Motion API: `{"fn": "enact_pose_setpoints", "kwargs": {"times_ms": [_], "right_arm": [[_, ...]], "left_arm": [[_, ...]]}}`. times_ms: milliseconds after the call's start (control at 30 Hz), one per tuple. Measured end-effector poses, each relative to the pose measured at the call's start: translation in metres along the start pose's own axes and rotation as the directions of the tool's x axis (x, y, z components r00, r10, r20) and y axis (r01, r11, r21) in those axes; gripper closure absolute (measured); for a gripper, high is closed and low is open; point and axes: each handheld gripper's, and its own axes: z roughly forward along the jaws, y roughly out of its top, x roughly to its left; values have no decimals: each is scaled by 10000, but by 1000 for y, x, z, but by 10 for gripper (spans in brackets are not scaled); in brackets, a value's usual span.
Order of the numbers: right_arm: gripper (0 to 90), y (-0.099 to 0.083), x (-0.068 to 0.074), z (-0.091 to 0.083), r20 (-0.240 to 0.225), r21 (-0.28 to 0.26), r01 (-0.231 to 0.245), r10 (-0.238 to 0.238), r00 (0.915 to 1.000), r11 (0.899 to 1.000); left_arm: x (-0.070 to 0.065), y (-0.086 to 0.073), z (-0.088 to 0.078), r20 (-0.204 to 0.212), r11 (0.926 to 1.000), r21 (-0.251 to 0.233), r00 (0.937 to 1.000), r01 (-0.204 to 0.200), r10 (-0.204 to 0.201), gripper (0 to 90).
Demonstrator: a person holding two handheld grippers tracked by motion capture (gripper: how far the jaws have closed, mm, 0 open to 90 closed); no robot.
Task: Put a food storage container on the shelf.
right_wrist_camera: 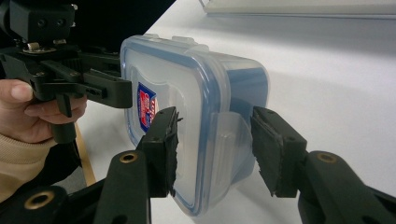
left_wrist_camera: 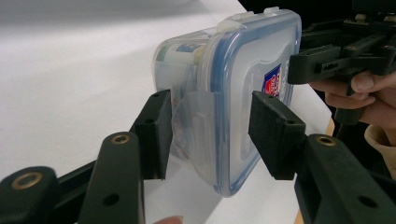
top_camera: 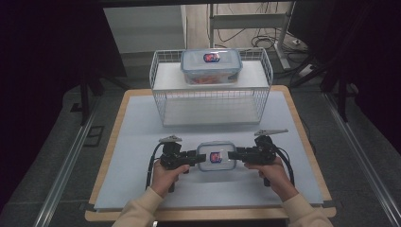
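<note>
A small clear food container (top_camera: 216,156) with a blue-rimmed lid and a red and blue sticker sits between both grippers near the table's front. My left gripper (top_camera: 201,158) clamps its left end, with one pad on the lid and one under the latch flap (left_wrist_camera: 196,116); this gripper (left_wrist_camera: 217,135) is shut on the container (left_wrist_camera: 224,84). My right gripper (top_camera: 232,155) clamps the opposite end the same way, its jaws (right_wrist_camera: 219,151) pressing the lid and base of the container (right_wrist_camera: 205,93). A hand holds each gripper.
A white wire basket (top_camera: 163,101) lies on its side at the back of the white mat (top_camera: 137,142), and a second, larger lidded container (top_camera: 211,66) rests on top of it. The wooden table edge (top_camera: 302,120) borders the mat.
</note>
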Motion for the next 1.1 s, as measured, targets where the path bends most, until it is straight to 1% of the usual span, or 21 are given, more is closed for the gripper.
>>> {"fn": "enact_pose_setpoints", "kwargs": {"times_ms": [233,367,533,700,900,1100], "right_arm": [[523,7,1,-2,-8,-56,131,-131,9999,9999],[523,15,3,-3,2,-191,282,-282,9996,9994],[523,27,8,-6,14,-375,440,-440,9990,9983],[524,38,13,-10,56,-511,615,-613,9981,9968],[524,48,18,-15,128,-630,785,-779,9969,9949],[524,63,24,-22,207,-737,969,-957,9952,9926]], "left_arm": [[1,7,-3,40,9999,-95,9999,-121,121,507],[-1,16,-7,13,9995,-211,9998,-219,220,507],[-4,28,-14,-68,9984,-321,9989,-459,457,507],[-8,38,-19,-86,9974,-443,9984,-561,558,507],[-12,48,-24,-99,9956,-597,9974,-722,717,506],[-17,63,-31,-120,9927,-728,9954,-961,954,506]]}}
